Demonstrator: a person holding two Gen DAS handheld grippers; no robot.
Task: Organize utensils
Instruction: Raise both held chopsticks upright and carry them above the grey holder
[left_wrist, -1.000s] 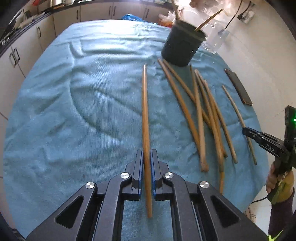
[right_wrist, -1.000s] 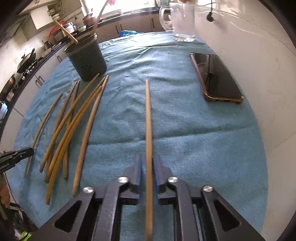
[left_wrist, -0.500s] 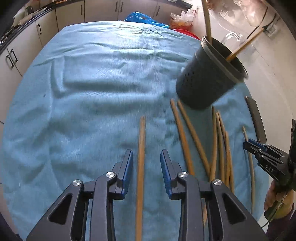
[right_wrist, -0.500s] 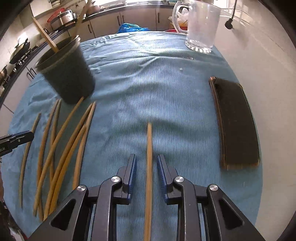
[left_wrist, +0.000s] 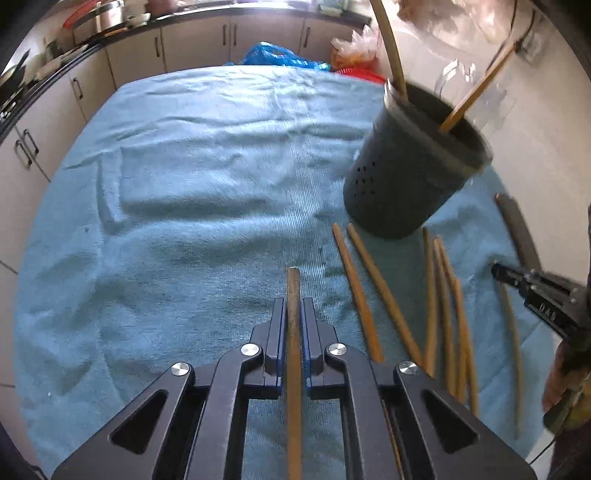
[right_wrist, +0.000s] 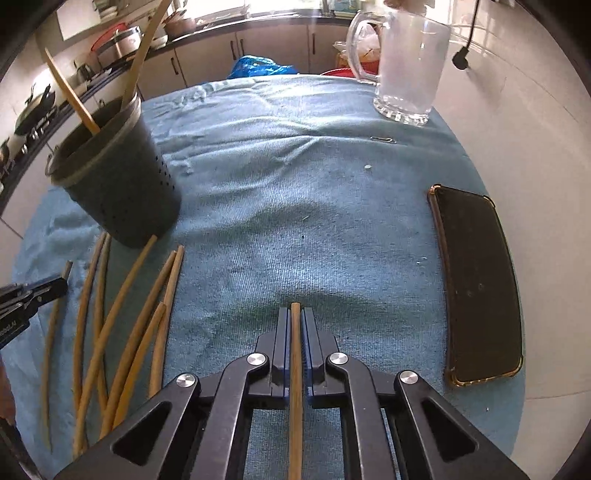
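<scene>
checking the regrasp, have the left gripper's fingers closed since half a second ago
Yes. The left gripper was open around the chopstick lying on the blue cloth; now it is shut on it.

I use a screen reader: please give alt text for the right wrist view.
The right gripper is shut on a chopstick above a blue towel. To the left a dark holder stands beside loose chopsticks; a phone lies right.

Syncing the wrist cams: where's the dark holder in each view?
Left wrist: holder upper right, standing on the blue cloth, two chopsticks in it.
Right wrist: holder upper left, on the same cloth.
Shared landmark: the loose chopsticks lying on the cloth just in front of the holder, right of the left gripper, left of the right.
</scene>
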